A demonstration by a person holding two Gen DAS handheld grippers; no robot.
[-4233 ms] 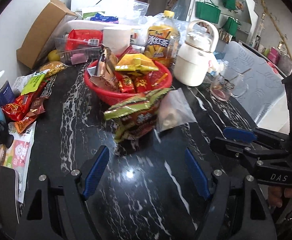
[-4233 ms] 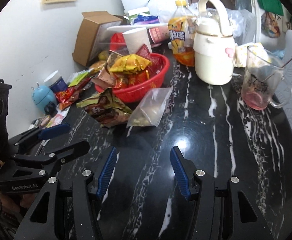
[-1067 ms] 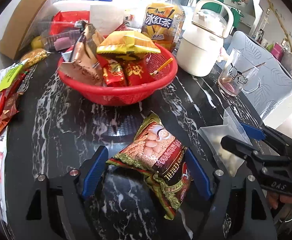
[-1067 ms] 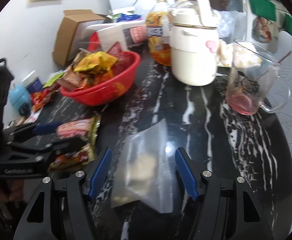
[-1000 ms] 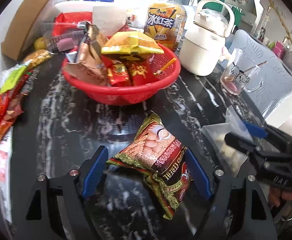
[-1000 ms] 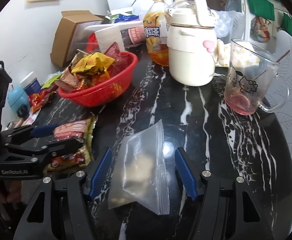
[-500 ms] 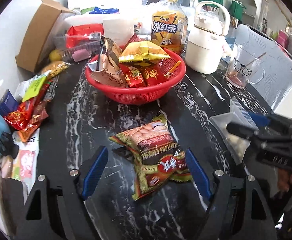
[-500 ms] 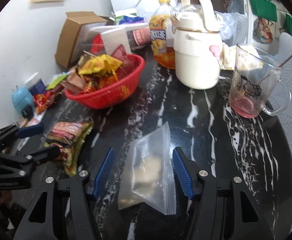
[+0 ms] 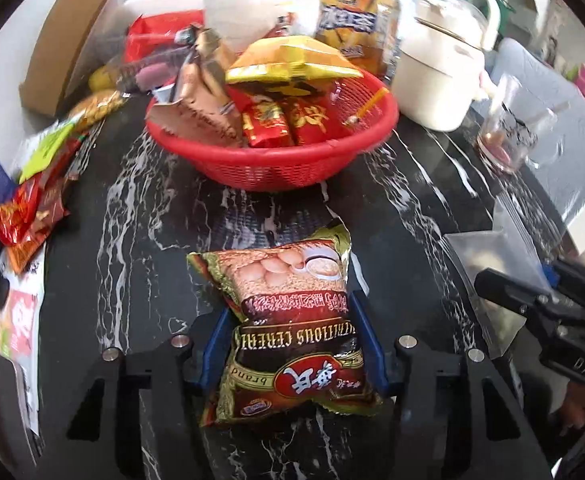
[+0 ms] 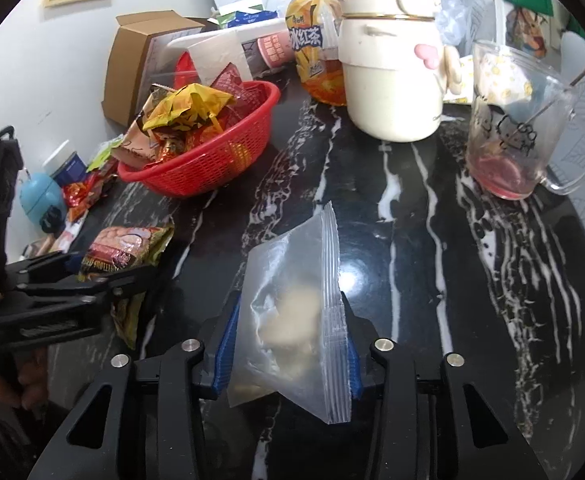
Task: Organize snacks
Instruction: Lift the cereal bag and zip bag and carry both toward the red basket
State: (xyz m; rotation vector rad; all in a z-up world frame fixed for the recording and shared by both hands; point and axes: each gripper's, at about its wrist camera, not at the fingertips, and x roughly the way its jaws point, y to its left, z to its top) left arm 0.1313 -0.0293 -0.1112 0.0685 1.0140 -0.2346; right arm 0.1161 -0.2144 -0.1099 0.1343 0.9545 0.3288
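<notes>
Snack packets occupy both of our tongs. Our left gripper (image 9: 294,344) clamps a crinkled foil cereal pouch (image 9: 292,328), maroon with gold-green edges, printed with oat-biscuit imagery; we read "CEREAL" and "brand" upside down on it. Both blue ribbed pads (image 9: 366,336) press the pouch's flanks, jaws narrowed to its width, just above the black marble-veined tabletop (image 9: 140,240).

Our right gripper (image 10: 288,344) pinches a clear, soft zip-seal bag (image 10: 296,292) with pale lumps inside; its ridged closure strip runs along the right edge. The pads (image 10: 224,344) bear on both sides of the bag, jaws narrowed likewise.

Beyond the pouch stands a round red plastic mesh basket (image 9: 292,160), heaped with a glossy yellow packet (image 9: 292,60), red wrappers with gold Chinese characters and a brown foil packet. Behind it: an iced-tea bottle (image 10: 312,52) labelled 冰红茶, a cream kettle (image 10: 392,72) with a pink heart, a glass mug (image 10: 512,132) with a cat print, and an open cardboard box (image 10: 132,60).
</notes>
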